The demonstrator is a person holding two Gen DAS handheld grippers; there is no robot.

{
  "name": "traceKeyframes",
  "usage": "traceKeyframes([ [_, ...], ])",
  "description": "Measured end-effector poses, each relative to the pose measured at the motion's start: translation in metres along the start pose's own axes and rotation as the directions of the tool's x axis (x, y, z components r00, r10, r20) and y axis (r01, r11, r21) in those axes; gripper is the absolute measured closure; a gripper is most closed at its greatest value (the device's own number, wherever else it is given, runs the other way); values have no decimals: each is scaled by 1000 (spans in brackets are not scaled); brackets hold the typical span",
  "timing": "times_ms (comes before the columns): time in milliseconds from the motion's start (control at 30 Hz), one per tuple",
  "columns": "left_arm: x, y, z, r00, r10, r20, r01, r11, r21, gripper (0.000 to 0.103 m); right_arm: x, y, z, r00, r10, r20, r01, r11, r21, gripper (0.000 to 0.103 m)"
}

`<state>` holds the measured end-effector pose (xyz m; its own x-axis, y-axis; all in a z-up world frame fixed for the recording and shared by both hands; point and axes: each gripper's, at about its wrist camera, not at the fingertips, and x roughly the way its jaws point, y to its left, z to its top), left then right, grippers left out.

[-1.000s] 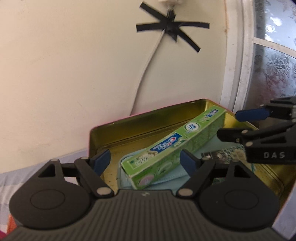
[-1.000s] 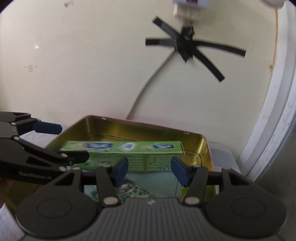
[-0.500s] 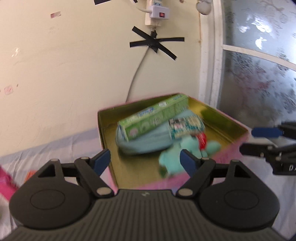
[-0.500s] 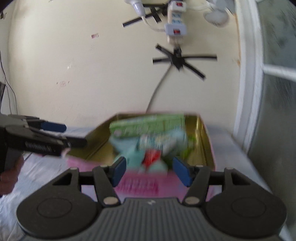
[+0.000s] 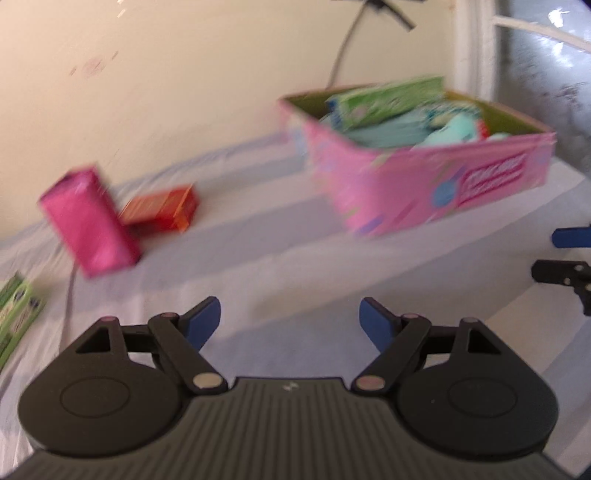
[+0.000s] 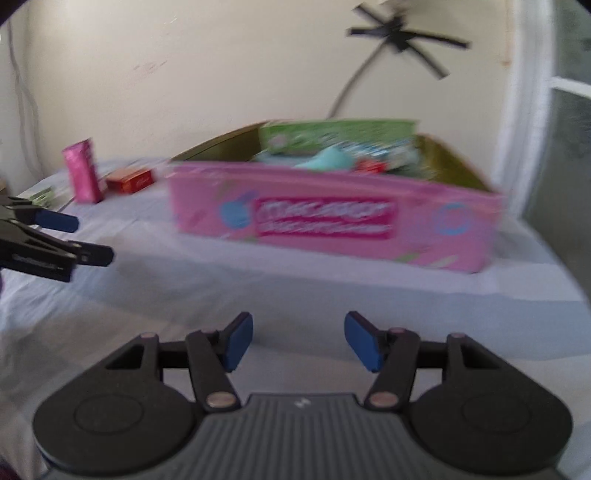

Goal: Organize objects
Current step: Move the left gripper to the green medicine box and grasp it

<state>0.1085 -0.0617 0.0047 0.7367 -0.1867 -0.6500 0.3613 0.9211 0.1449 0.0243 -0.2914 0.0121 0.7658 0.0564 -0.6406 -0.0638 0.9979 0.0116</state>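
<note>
A pink tin box (image 5: 436, 184) stands against the wall on a pale cloth; it also shows in the right wrist view (image 6: 332, 221). Inside lie a green toothpaste carton (image 5: 384, 98), light blue cloth and a teal soft toy (image 6: 325, 158). My left gripper (image 5: 290, 321) is open and empty, well in front of the box. My right gripper (image 6: 298, 341) is open and empty, facing the box's long side. A magenta pack (image 5: 88, 221) stands left of the box with a red box (image 5: 162, 208) beside it.
A green carton (image 5: 14, 314) lies at the far left edge of the cloth. A cable taped with black strips (image 6: 399, 33) runs down the cream wall behind the box. A white window frame (image 5: 472, 48) stands to the right.
Both grippers have pulled back and down from over the open box. The box's pink outside and the loose items at the left have come into view. Both grippers stay open.
</note>
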Motion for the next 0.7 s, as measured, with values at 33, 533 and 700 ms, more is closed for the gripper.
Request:
traceKeyframes([
  [33,0,7,-4,1000,6,1,-6,1000,-12,17,3,8,0,1000,11,-1,-11,1000,-6,44],
  [533,-5,101,-33,993,114,12,-111,981,-162,14,40,164,33,971,238,-21,-237,953,-191,44],
  [700,-6,131,-41,989,150,8,-145,967,-209,11,49,200,38,960,280,-19,-277,936,-219,43],
])
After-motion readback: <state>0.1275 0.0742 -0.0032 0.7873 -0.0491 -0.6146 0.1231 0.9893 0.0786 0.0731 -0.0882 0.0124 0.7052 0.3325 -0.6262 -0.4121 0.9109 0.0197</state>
